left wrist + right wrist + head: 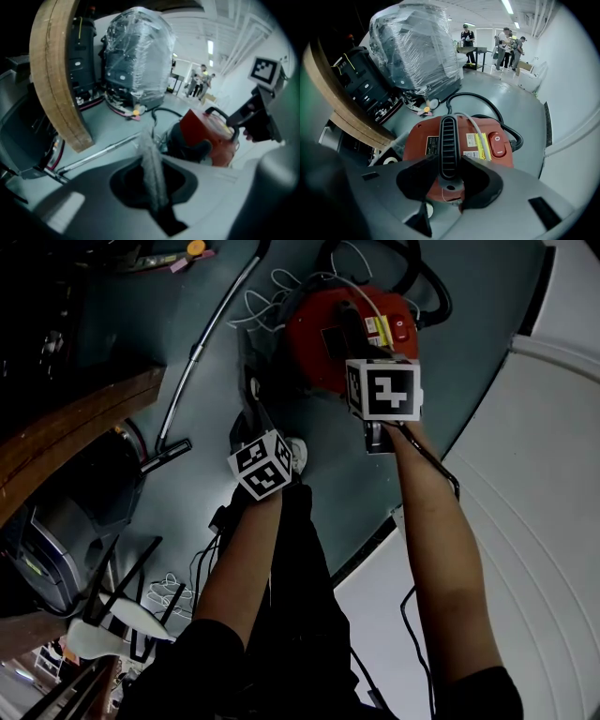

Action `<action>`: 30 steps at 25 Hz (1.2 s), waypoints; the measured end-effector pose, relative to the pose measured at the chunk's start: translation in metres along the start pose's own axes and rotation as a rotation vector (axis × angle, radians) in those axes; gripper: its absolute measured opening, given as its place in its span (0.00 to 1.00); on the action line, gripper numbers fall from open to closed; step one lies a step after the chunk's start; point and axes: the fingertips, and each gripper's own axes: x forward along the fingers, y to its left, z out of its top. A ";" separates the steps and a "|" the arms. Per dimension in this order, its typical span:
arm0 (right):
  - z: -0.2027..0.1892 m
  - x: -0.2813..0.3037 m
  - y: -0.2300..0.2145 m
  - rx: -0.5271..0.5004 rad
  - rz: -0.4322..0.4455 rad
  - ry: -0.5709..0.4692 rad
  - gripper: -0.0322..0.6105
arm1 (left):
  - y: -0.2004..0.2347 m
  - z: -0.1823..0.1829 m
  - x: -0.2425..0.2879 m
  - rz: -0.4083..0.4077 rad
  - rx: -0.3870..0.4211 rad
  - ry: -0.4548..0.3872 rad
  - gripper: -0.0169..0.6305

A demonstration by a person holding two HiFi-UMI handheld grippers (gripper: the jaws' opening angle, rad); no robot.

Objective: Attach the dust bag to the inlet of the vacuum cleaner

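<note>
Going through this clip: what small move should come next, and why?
Probably lift the top of the vacuum cleaner by its handle: the right claw grips that handle, the machine looks closed up, and the left claw holds the dust bag pinched nearby, waiting.

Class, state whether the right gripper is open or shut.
Shut: right gripper pads press both sides of the black handle on the vacuum.

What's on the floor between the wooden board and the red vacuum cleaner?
A metal wand tube, with a tangle of white cable nearer the vacuum cleaner; the head view shows both.
</note>
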 end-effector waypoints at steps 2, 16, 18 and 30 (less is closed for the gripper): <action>0.000 0.000 0.000 -0.001 0.000 0.000 0.27 | -0.002 -0.007 -0.002 -0.003 0.006 0.009 0.06; -0.007 0.002 0.002 0.018 -0.011 0.028 0.27 | -0.016 -0.016 -0.002 -0.066 -0.080 0.067 0.06; -0.010 0.002 0.003 0.026 -0.010 0.038 0.27 | -0.017 -0.019 -0.002 -0.084 -0.153 0.079 0.07; -0.001 -0.002 -0.001 -0.010 -0.041 0.010 0.27 | -0.045 -0.034 0.001 -0.298 0.033 0.192 0.07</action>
